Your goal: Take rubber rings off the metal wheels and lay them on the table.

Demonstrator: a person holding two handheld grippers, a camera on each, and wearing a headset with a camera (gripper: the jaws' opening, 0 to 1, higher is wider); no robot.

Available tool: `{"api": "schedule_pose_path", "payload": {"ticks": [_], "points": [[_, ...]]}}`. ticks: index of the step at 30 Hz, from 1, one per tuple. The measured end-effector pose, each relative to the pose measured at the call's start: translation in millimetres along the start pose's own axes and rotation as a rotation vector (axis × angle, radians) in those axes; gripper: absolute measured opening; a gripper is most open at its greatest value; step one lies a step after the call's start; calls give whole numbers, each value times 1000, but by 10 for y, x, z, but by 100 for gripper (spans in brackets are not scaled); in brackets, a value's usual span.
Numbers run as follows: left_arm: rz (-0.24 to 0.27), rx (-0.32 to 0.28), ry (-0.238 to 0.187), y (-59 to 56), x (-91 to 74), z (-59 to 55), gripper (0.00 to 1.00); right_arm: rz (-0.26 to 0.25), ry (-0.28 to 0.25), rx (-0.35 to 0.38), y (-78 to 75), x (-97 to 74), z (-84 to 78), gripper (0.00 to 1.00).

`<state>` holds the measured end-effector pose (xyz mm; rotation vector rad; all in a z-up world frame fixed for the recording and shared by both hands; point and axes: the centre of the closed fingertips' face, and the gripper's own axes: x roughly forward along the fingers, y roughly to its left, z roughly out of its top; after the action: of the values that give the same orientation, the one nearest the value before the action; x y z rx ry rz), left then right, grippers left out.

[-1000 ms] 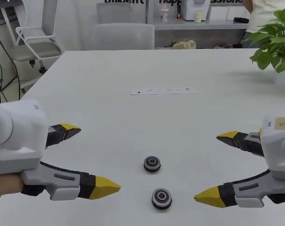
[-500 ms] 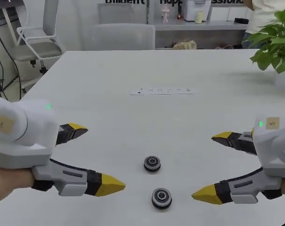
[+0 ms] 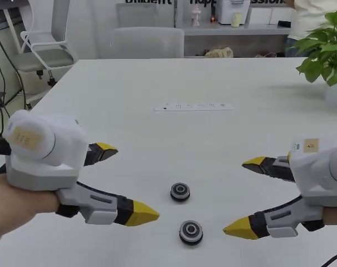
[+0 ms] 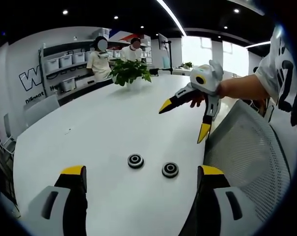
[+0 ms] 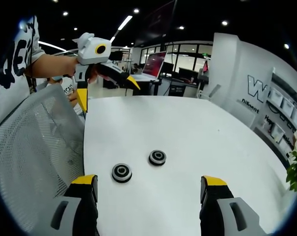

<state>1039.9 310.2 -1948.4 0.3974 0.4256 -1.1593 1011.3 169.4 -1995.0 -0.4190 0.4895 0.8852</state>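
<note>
Near the tabletop's front edge, two ringed wheels between my left gripper and right gripper, both spread wide — gripper views add a mesh chair back

Bright, even light comes from ceiling spots and a strip lamp above the grippers. The white table glares mildly far ahead of the left gripper. The metal wheels between the grippers cast small, faint shadows. Both gripper views bend strongly at their edges.

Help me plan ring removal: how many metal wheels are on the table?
2: in the head view, the far wheel lies just beyond the near wheel, apart. None looks hidden.
</note>
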Motion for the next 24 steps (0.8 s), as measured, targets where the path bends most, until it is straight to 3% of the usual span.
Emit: {"api": "schedule_pose_path", "payload": {"ticks": [10,24], "points": [[-31,-8,-4,-18,121,12,88,25,6,-9,25,68,-41,83],[-79,23,28,-92,300,-116,84,84,-2,-25,93,209,-30,78]]}}
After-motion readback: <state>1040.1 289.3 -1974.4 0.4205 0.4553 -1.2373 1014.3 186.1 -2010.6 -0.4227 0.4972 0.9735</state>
